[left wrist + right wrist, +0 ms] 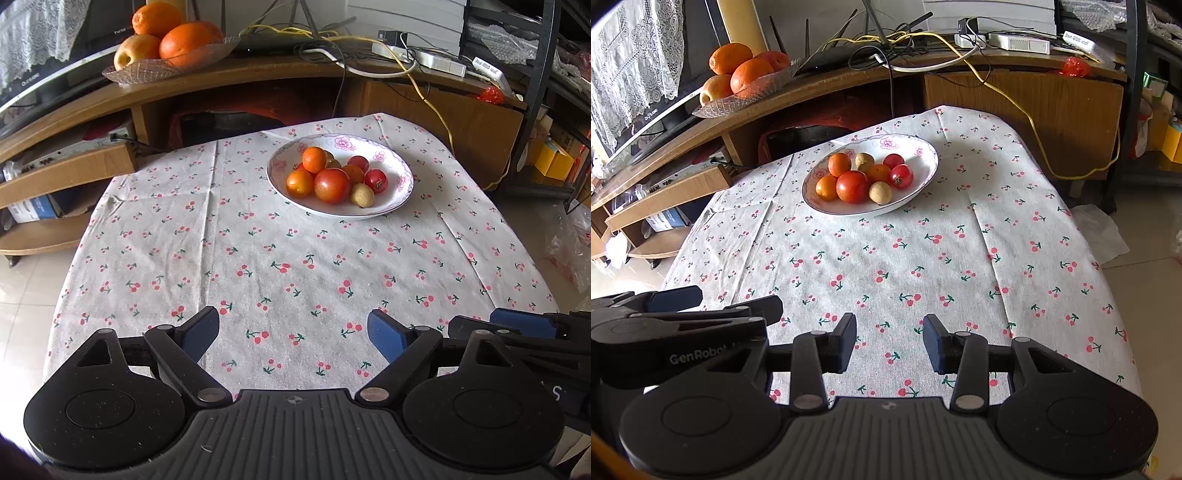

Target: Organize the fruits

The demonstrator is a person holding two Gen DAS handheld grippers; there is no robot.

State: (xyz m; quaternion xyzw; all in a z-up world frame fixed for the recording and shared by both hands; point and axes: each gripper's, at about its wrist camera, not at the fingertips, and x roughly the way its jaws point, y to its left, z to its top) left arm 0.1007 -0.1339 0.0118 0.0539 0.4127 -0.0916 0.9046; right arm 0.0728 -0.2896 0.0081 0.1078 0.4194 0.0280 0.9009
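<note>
Left gripper (293, 332) spread wide and empty above the near edge of the cherry-print tablecloth (258, 258), right gripper (889, 341) beside it — also parted, holding nothing, floral bowl (400, 195) of small fruits well ahead — tomato (331, 185) foremost, glass dish of oranges (184, 42) on the wooden shelf behind.

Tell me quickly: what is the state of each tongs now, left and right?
Left tongs: open, holding nothing, above the cloth.
Right tongs: open, holding nothing, above the cloth too.
</note>
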